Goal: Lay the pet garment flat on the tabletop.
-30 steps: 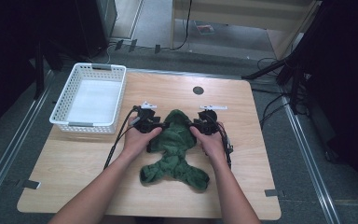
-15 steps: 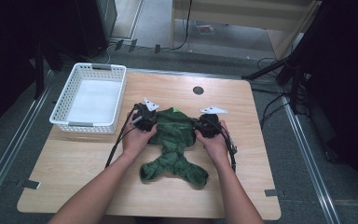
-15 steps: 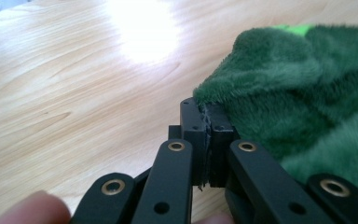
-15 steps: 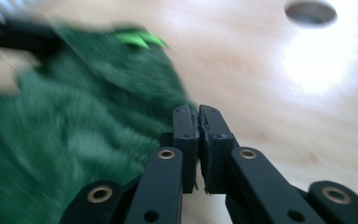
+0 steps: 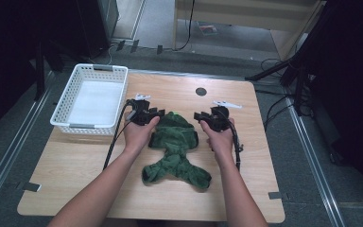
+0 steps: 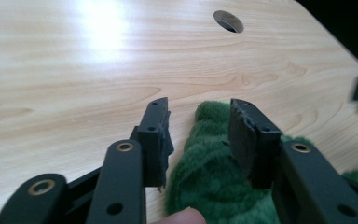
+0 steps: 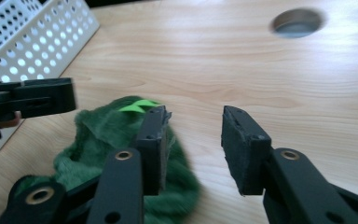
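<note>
A dark green fuzzy garment (image 5: 175,151) lies flat on the wooden table (image 5: 75,179), its legs toward the person. My left gripper (image 5: 157,113) hovers at its upper left corner and my right gripper (image 5: 197,116) at its upper right. Both have just been opening their jaws. In the left gripper view the left gripper (image 6: 199,109) stands open, with the garment (image 6: 205,172) below and between the jaws but not pinched. In the right gripper view the right gripper (image 7: 196,116) is open over bare wood. The garment (image 7: 102,135) with its bright green tag (image 7: 137,106) lies under its left jaw.
A white plastic basket (image 5: 87,126) stands at the table's left, close to my left hand. A round cable hole (image 5: 201,91) sits in the tabletop beyond the garment. Floor rails and cables run around the table.
Both hands have shifted slightly toward the far side of the table. The garment's upper part now lies spread wider between the two grippers than a second ago.
</note>
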The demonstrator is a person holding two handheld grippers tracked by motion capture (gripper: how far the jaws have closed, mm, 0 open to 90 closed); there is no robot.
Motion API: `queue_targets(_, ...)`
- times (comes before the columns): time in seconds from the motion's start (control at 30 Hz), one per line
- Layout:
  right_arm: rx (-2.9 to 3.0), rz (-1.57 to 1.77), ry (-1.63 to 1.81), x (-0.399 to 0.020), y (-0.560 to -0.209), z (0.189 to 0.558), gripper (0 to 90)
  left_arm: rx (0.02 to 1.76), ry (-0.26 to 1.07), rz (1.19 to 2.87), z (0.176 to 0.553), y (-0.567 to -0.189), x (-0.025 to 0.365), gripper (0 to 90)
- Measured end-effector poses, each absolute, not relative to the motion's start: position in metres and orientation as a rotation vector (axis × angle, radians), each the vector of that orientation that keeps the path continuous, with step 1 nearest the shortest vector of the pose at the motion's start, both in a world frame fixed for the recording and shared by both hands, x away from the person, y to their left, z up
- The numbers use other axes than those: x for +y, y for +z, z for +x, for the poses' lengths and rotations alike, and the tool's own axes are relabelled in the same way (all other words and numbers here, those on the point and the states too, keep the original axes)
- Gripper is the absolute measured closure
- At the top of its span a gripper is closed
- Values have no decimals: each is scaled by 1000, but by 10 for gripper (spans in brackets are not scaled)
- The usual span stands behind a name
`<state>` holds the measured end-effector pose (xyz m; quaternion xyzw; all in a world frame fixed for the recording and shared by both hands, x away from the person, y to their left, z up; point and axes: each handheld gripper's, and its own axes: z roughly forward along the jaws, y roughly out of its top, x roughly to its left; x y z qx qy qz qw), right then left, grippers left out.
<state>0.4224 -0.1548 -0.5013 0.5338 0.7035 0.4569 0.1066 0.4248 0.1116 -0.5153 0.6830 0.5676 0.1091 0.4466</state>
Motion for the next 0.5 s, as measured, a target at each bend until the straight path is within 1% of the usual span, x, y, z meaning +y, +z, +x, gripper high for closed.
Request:
queue_targets(0.03, 2097, 1582, 1330, -146, -505, 426, 592, 1412, 261, 1709, 426, -518, 110, 627)
queue_targets(0.1, 2145, 1588, 1285, -130, -515, 432, 565, 1416, 239, 1777, 427, -525, 107, 691)
queue_targets(0.2, 2184, 1601, 1204, -116, -527, 434, 581, 1377, 249, 1901, 423, -534, 100, 794)
queue_targets(0.27, 2209, 1590, 1165, -111, -532, 433, 585, 1323, 281, 1960, 418, -537, 97, 813)
queue_targets(0.3, 2218, 1583, 1112, -111, -536, 432, 605, 1305, 300, 1976, 416, -537, 96, 801)
queue_targets(0.37, 2207, 1572, 1138, -113, -538, 432, 608, 1278, 345, 2017, 413, -536, 93, 785)
queue_targets(0.43, 2197, 1588, 1149, -117, -538, 433, 616, 1280, 390, 2026, 411, -535, 91, 713)
queue_targets(0.47, 2204, 1582, 1151, -117, -538, 432, 618, 1299, 421, 2013, 410, -534, 91, 648)
queue_targets(0.5, 2221, 1548, 1150, -117, -539, 430, 627, 1324, 436, 1999, 410, -534, 91, 604)
